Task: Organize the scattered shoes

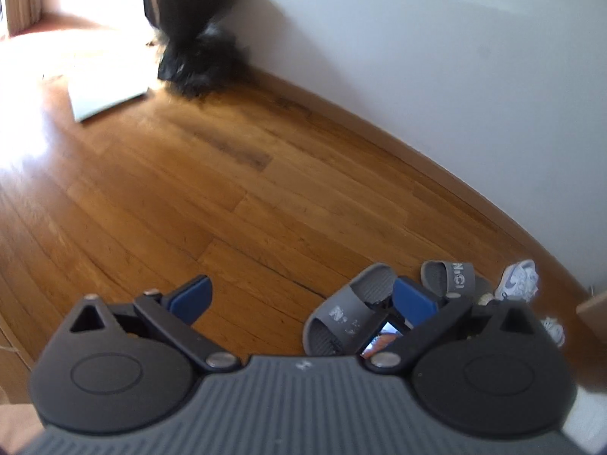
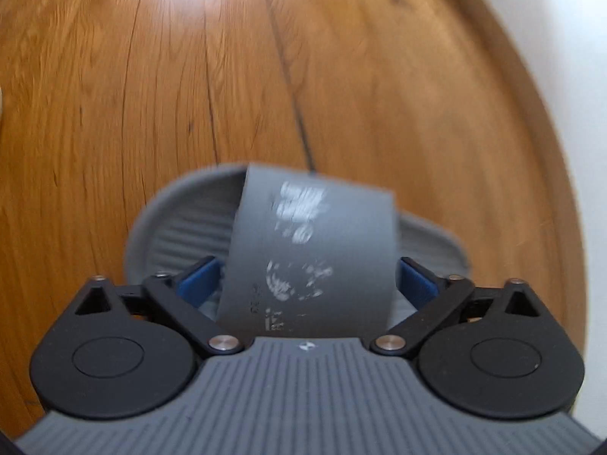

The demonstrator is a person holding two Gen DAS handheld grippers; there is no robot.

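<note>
The right tool [image 2: 308, 278] straddles the strap of a grey slide sandal [image 2: 212, 223] lying on the wooden floor [image 2: 151, 76], its pads apart, not pressing, while the left tool [image 1: 303, 297] hangs spread and empty above the floor.

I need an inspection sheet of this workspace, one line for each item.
Surface: wooden floor, bare planks with dark seams.
Job's things: two grey slippers and white sneakers near the wall; one slipper under the right gripper.
Clutter: black bag, white board.
Grippers: left gripper open, empty; right gripper open, pads either side of the slipper strap, not pressing.
Cables: nothing seen.
Surroundings: white wall, bright window light at far left.
</note>
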